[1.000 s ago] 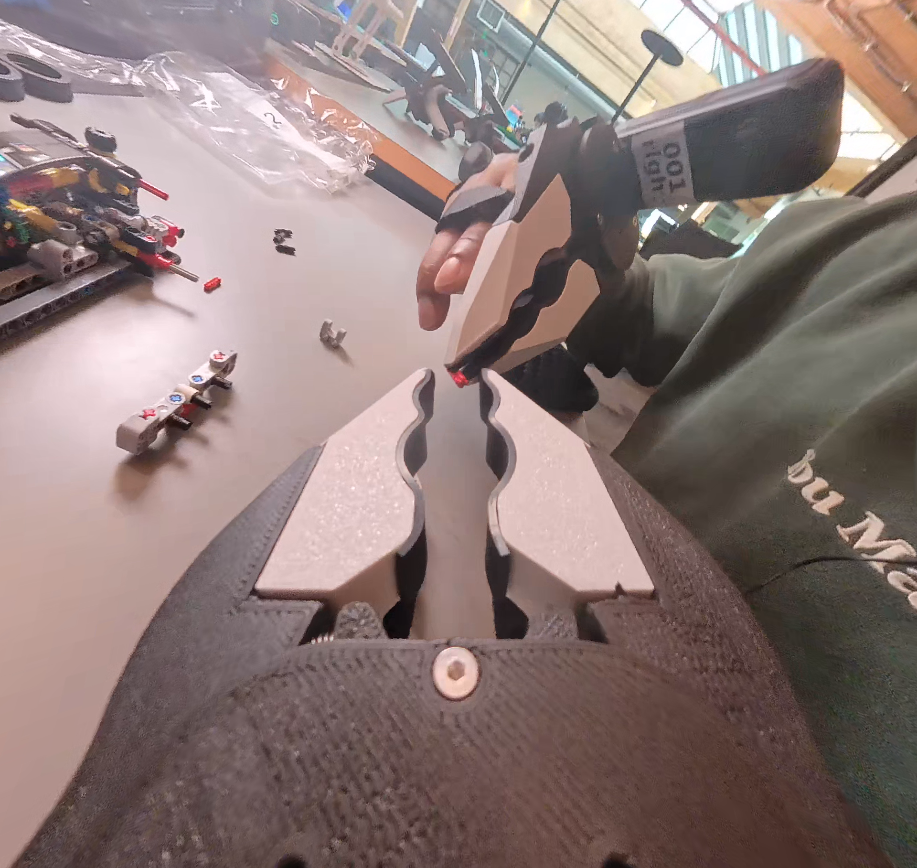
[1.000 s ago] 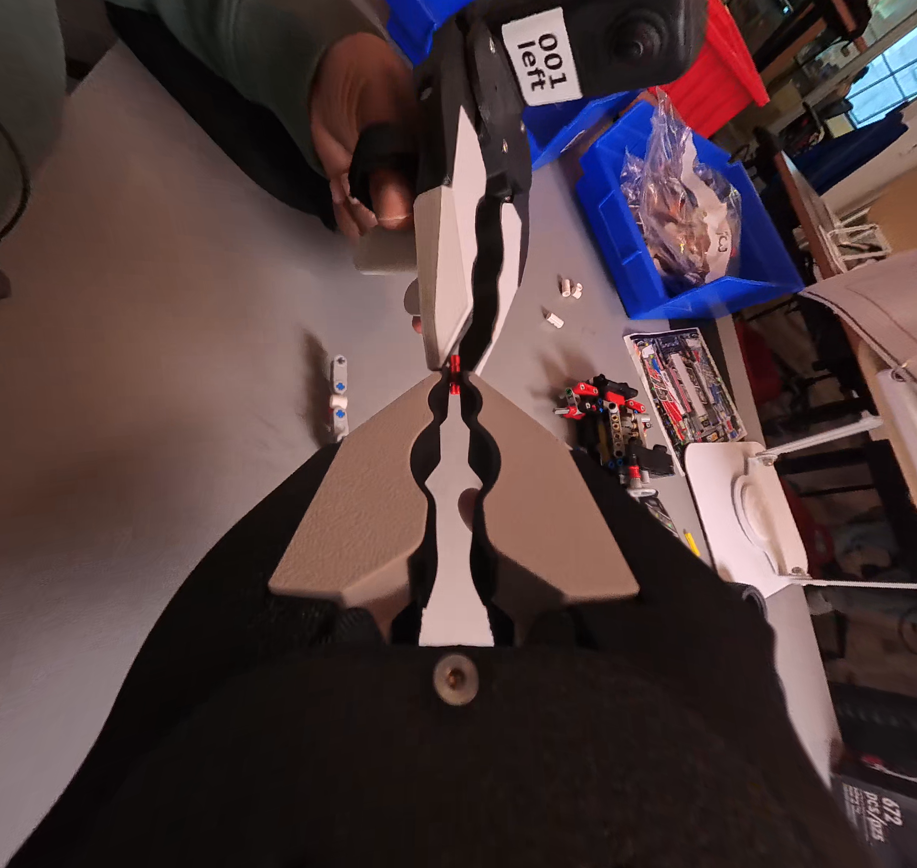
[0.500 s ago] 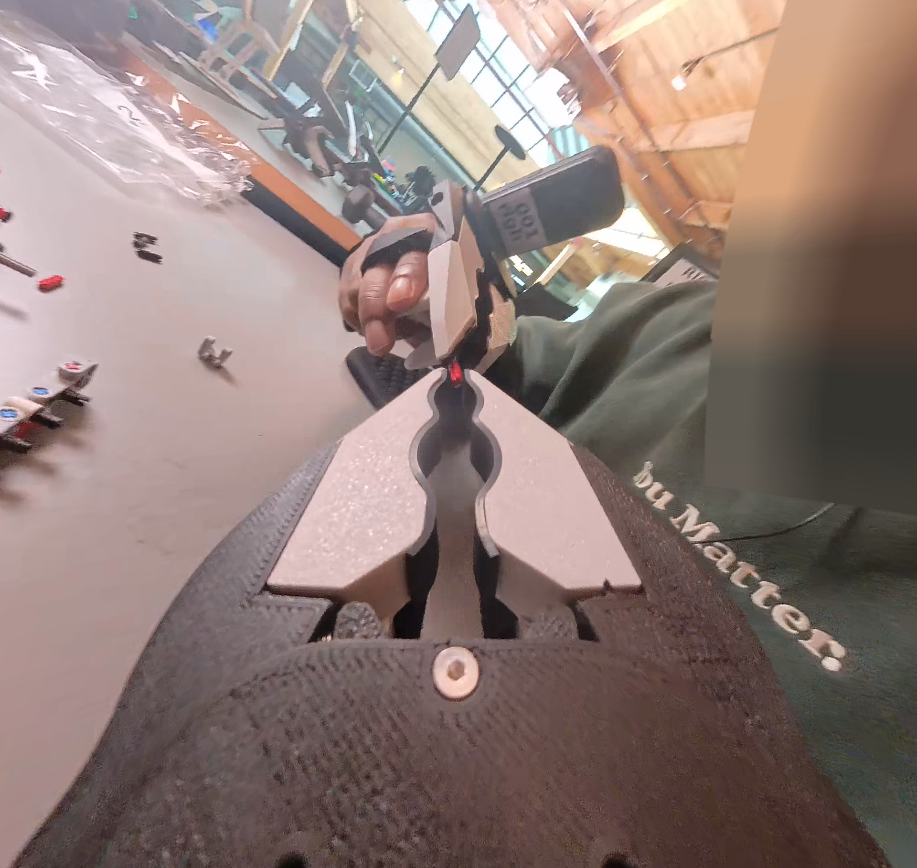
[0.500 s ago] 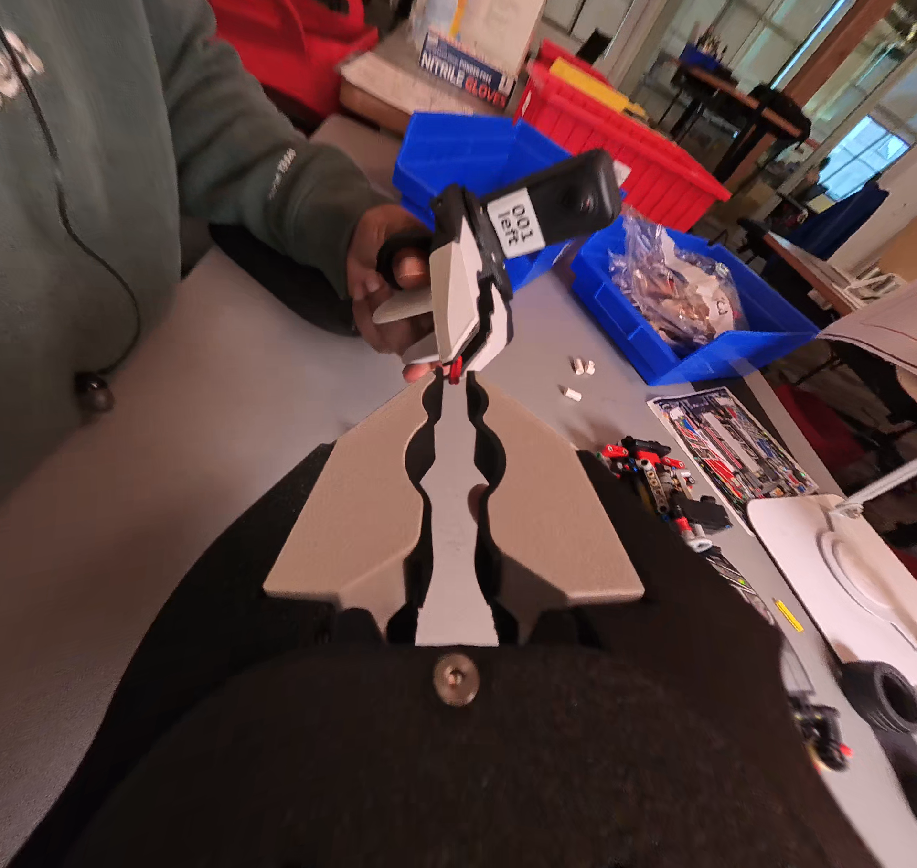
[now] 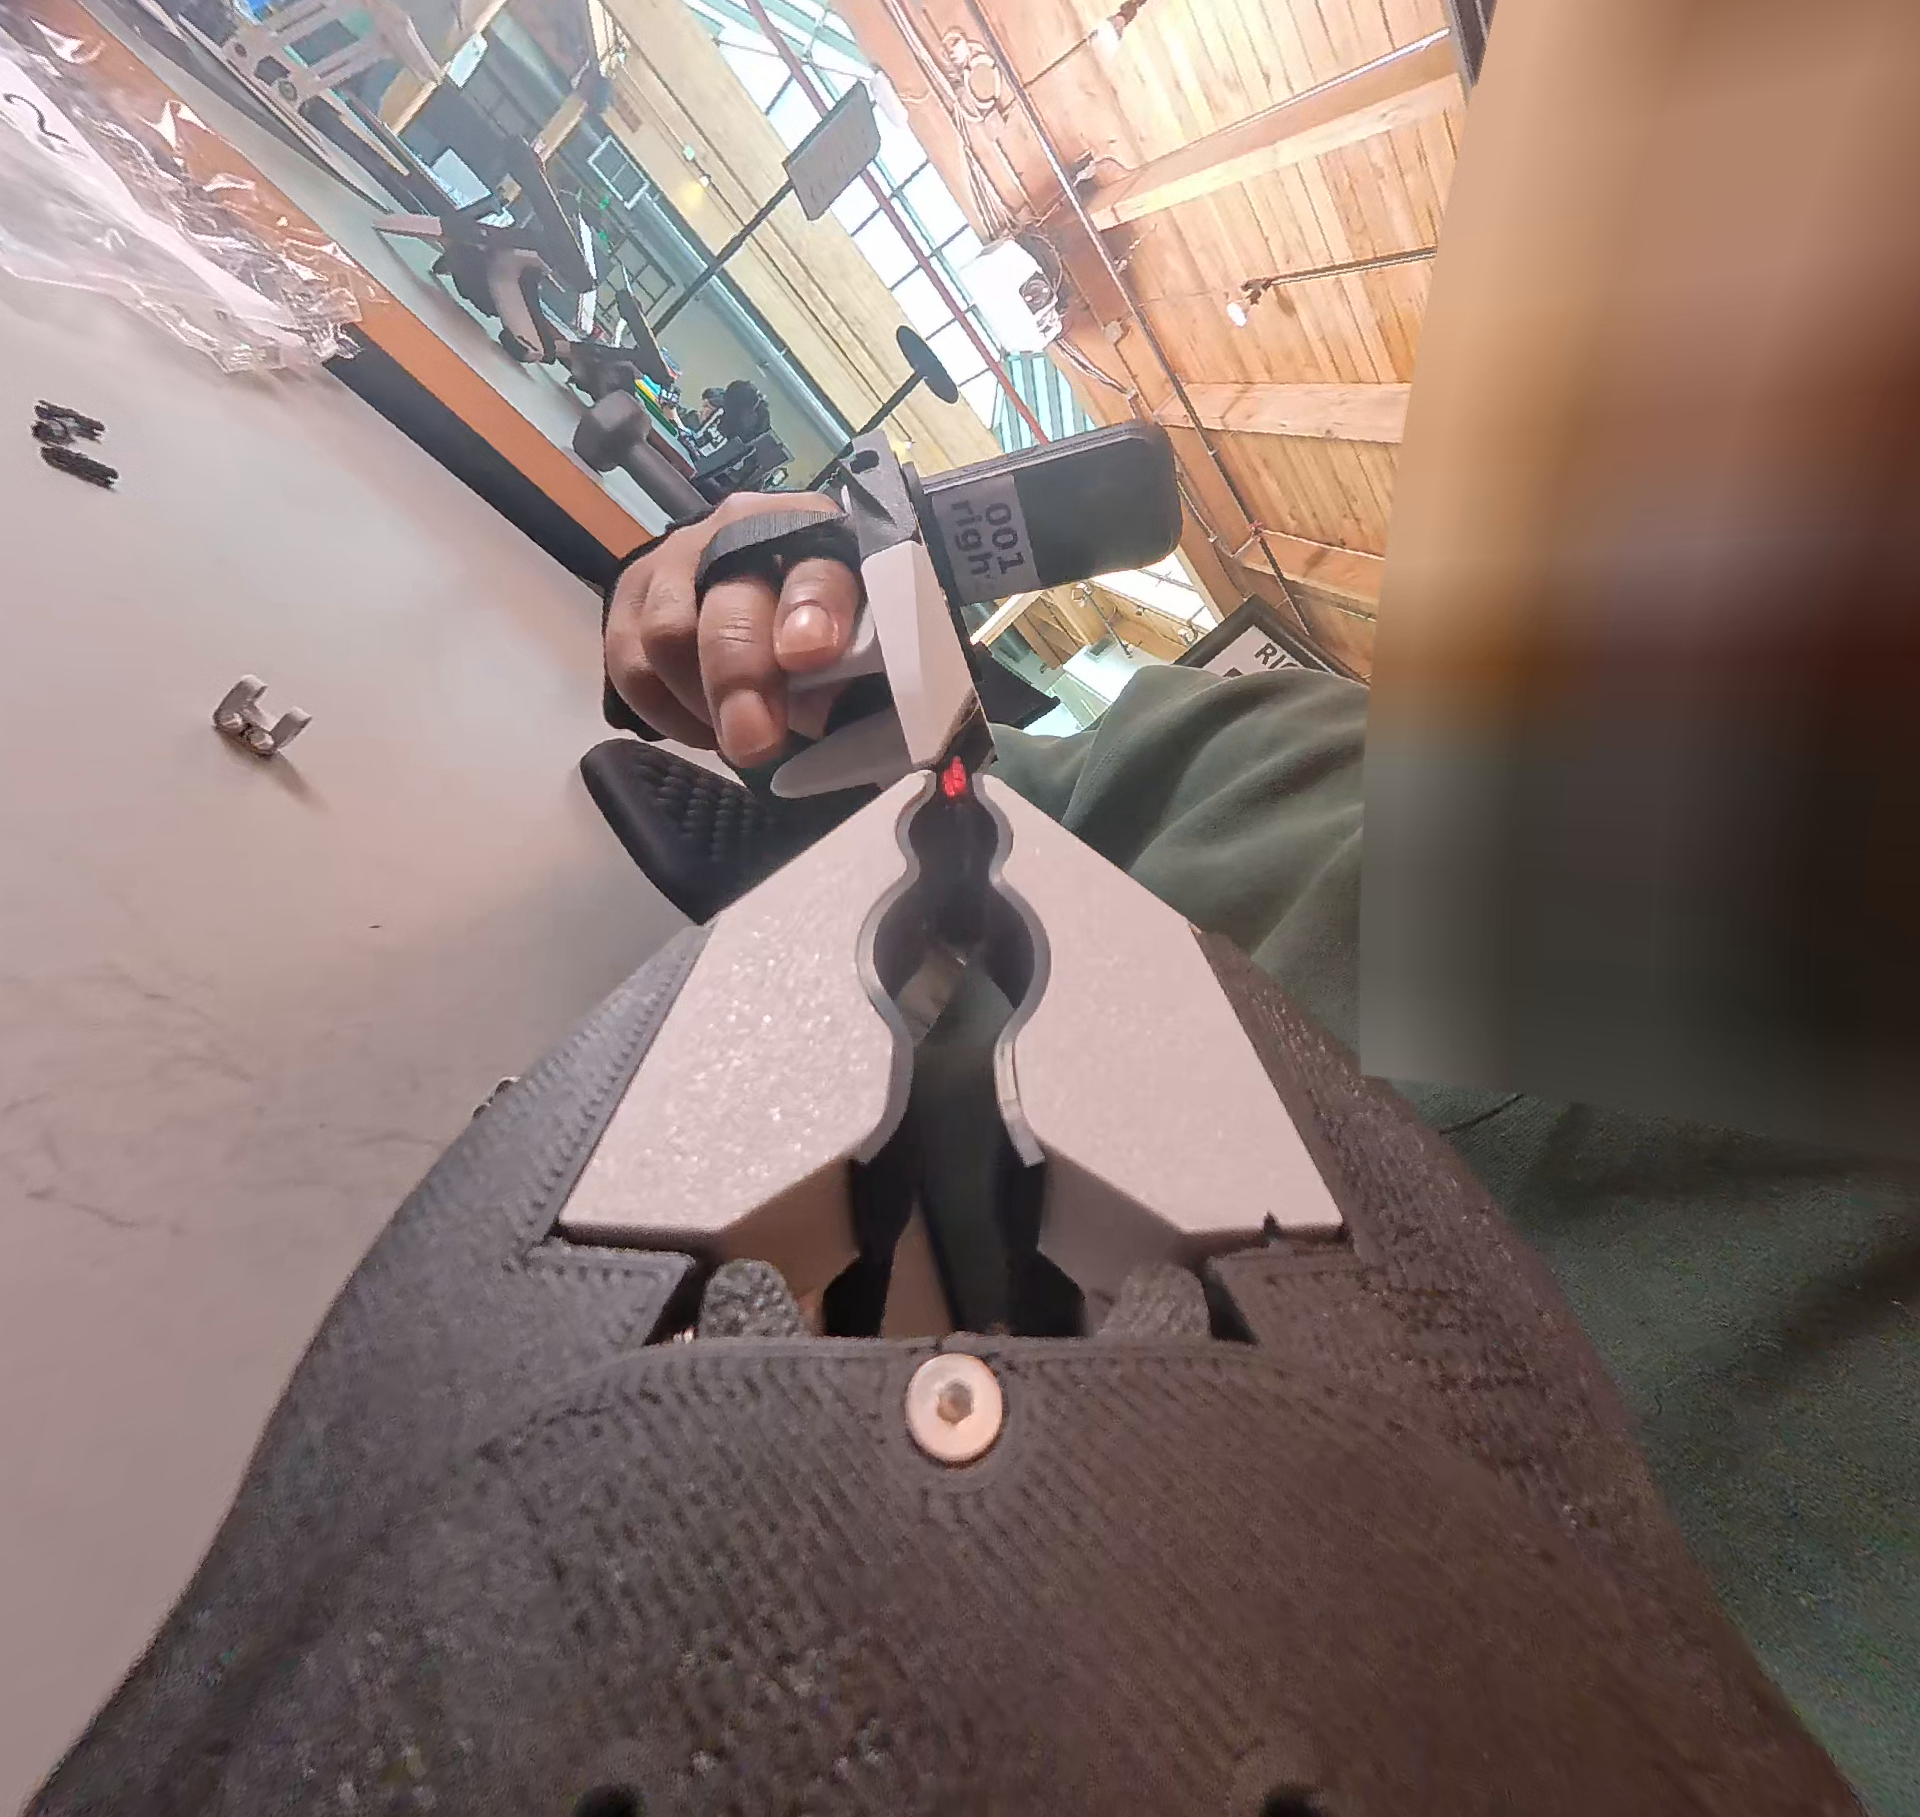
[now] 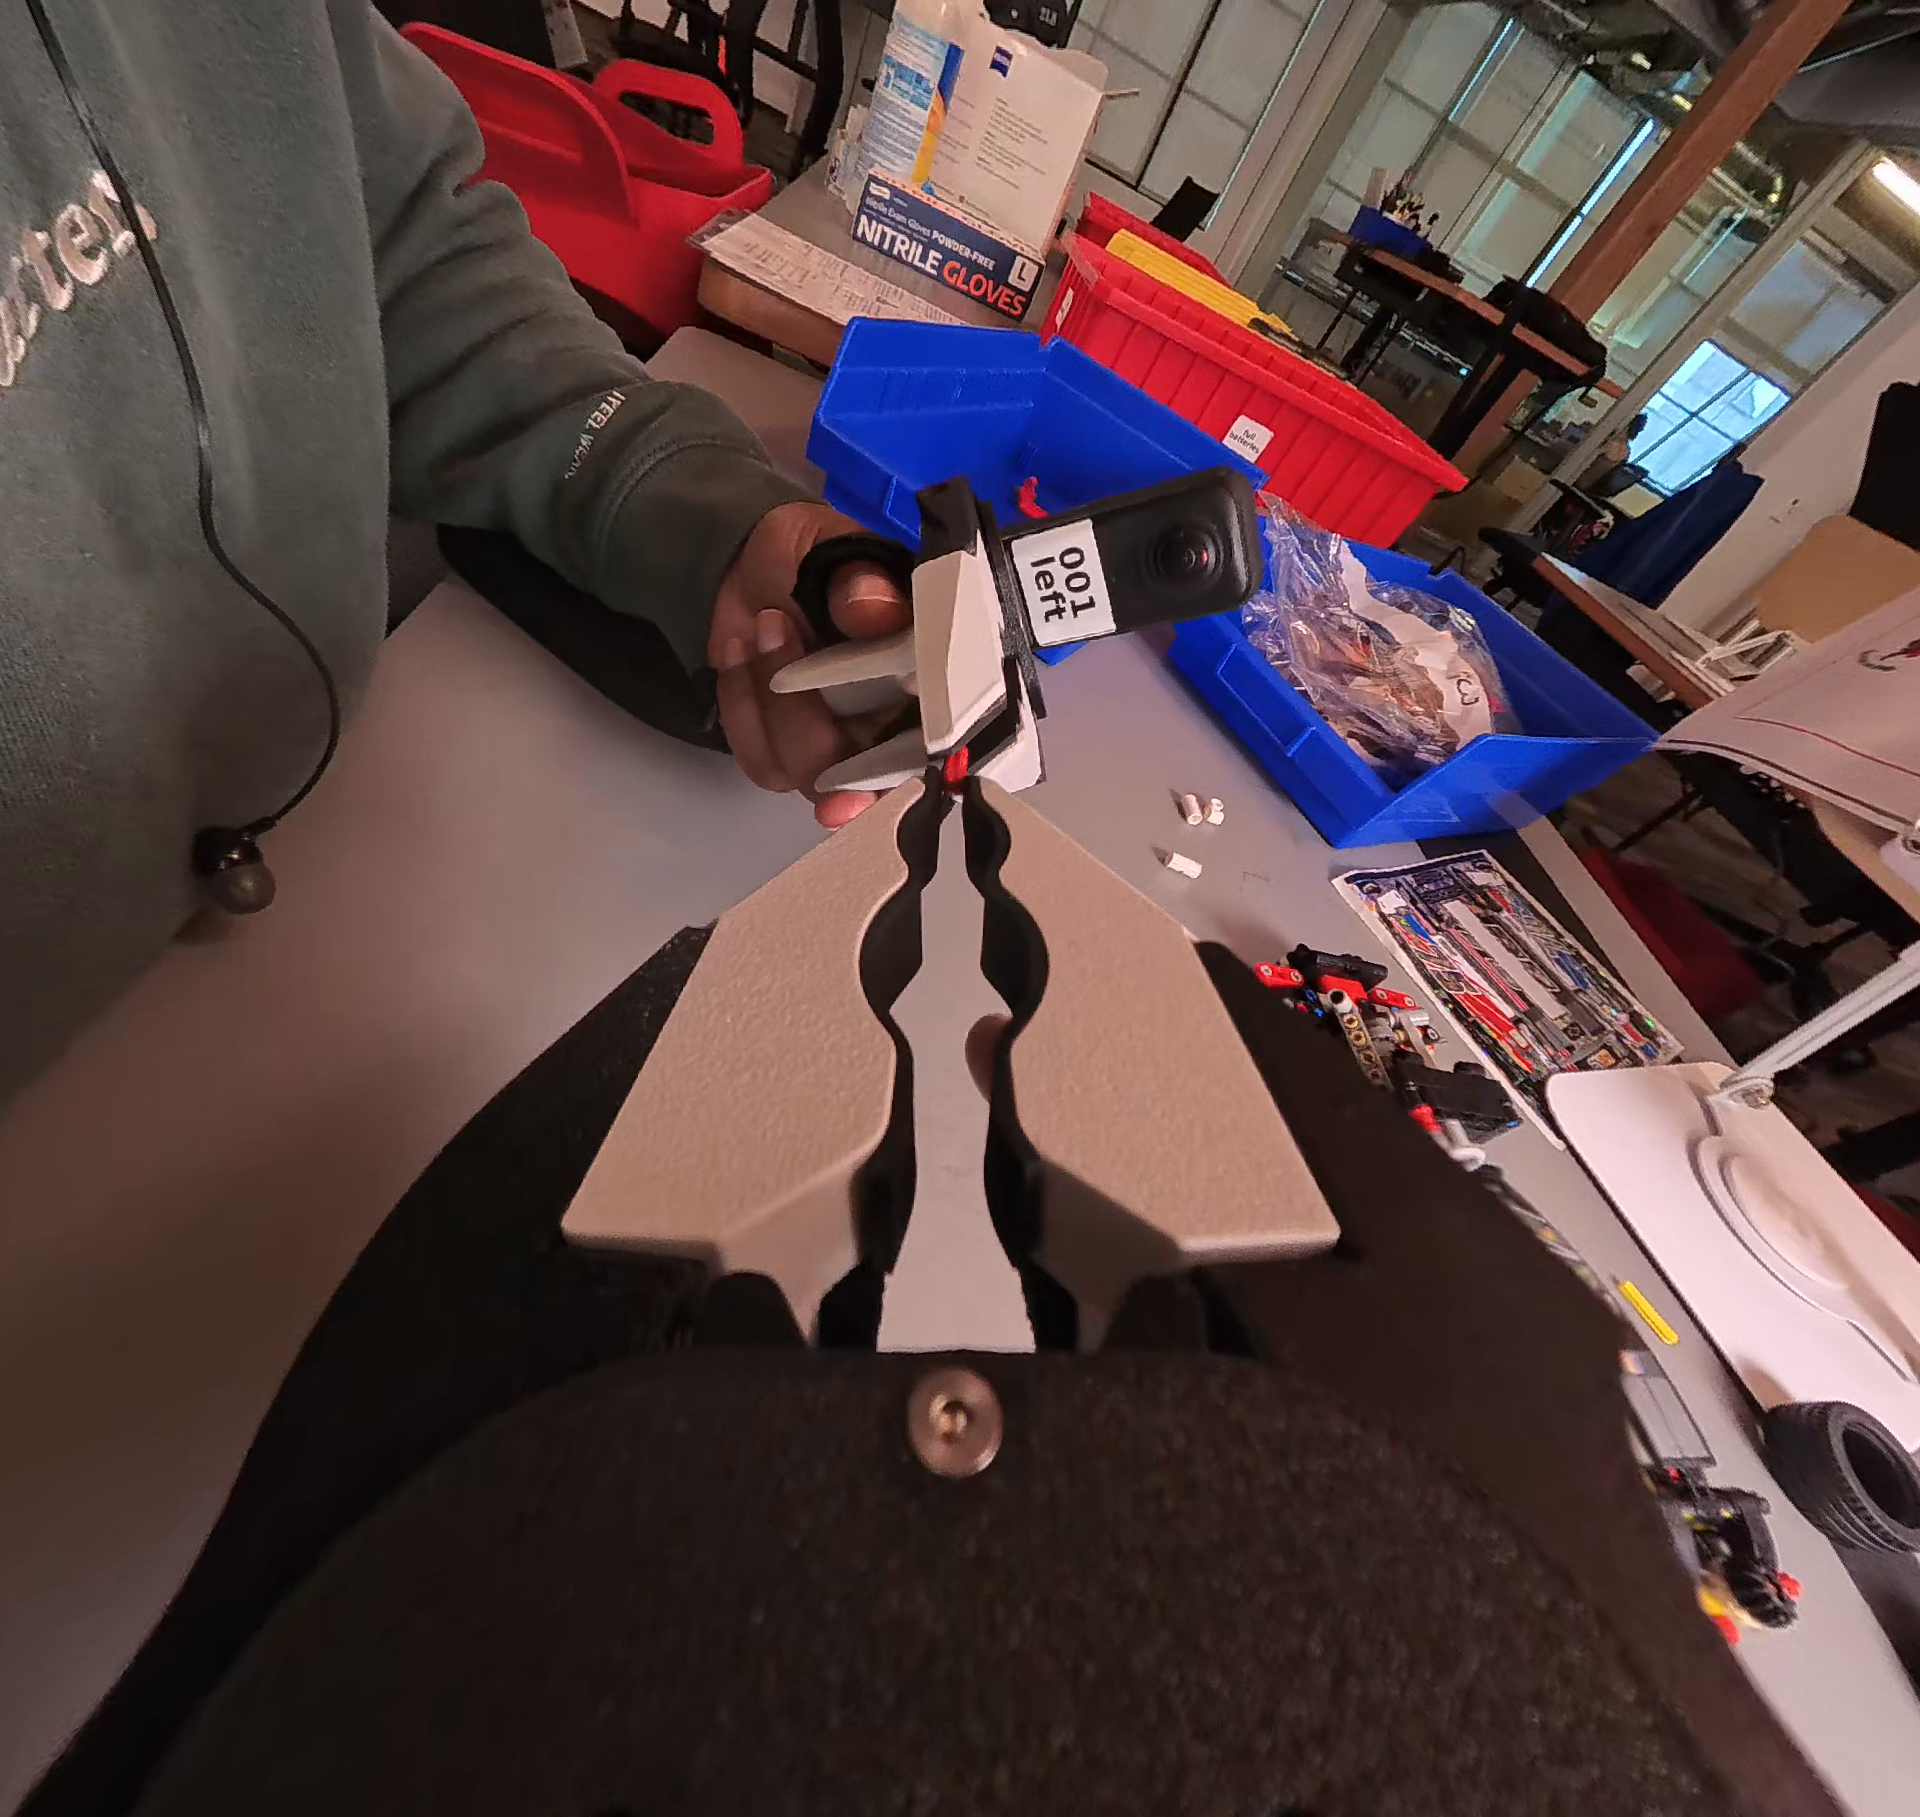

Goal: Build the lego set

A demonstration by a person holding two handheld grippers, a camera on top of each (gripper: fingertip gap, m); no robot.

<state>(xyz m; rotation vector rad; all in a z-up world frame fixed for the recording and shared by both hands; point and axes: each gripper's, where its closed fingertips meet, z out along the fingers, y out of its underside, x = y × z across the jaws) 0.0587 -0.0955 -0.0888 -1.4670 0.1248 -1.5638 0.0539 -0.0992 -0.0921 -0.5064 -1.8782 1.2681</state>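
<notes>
A small red Lego piece [image 5: 954, 782] sits between the tips of both grippers, which meet tip to tip above the grey table [image 5: 260, 936]. My left gripper [image 5: 952, 788] is shut on one end of it. My right gripper [image 6: 948, 793] is shut on the other end of the red piece [image 6: 956, 765]. The right gripper [image 5: 940, 728] shows in the left wrist view, held by a hand. The left gripper [image 6: 987, 728] shows likewise in the right wrist view. A partly built Lego assembly [image 6: 1382, 1029] lies on the table at the right.
A grey clip piece [image 5: 260, 718], small black pieces [image 5: 68, 437] and a clear plastic bag [image 5: 156, 240] lie to the left. Blue bins [image 6: 1455, 770], white pins [image 6: 1195, 811], an instruction booklet [image 6: 1507, 967], a white body shell [image 6: 1766, 1196] and a tyre [image 6: 1860, 1476] lie to the right. Left and right tips are no more than a few centimetres apart.
My left gripper has closed from open onto the red piece held by the right gripper. Both grippers have lifted and tilted up from the table together.
</notes>
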